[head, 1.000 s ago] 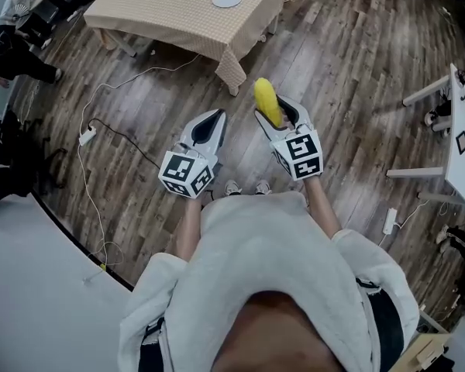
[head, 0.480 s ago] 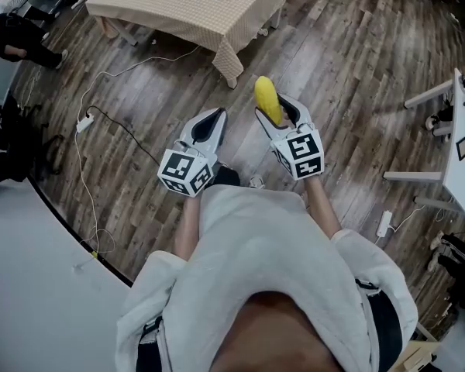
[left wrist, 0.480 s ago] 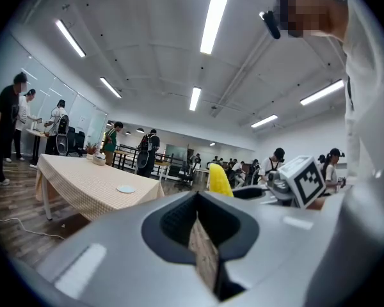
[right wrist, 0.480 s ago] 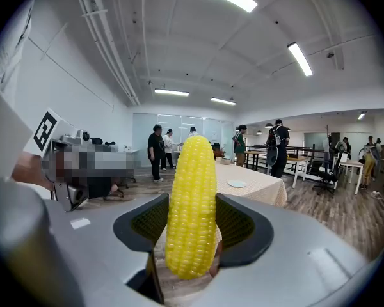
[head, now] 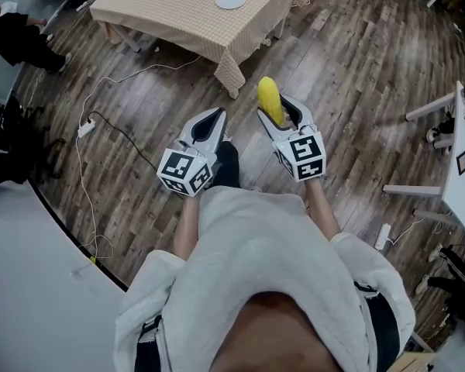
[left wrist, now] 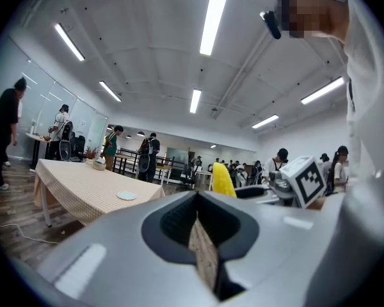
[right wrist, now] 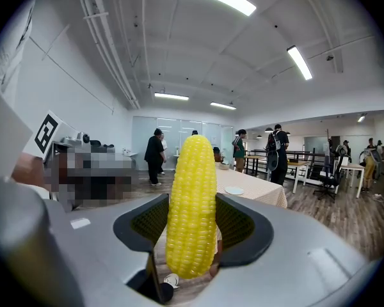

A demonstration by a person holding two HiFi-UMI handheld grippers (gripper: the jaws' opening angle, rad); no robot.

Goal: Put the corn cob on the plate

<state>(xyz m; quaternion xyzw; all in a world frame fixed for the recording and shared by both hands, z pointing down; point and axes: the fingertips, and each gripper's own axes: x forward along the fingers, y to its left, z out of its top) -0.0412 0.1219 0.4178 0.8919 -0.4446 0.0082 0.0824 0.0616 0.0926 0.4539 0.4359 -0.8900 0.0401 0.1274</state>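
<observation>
Your left gripper [head: 214, 117] keeps its jaws pressed together on nothing, a dark foot [head: 228, 165] now steps forward where pale shoes showed, and your right gripper [head: 282, 108] still clamps the upright corn cob [head: 269, 101], well short of the plate [head: 230, 1] on the table [head: 170, 14].

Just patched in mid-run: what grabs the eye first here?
The bright yellow corn cob, clamped in the right gripper and jutting out ahead of it. Further ahead across the wooden floor, a small plate sits on the checked-cloth table. The left gripper is shut and empty.
</observation>
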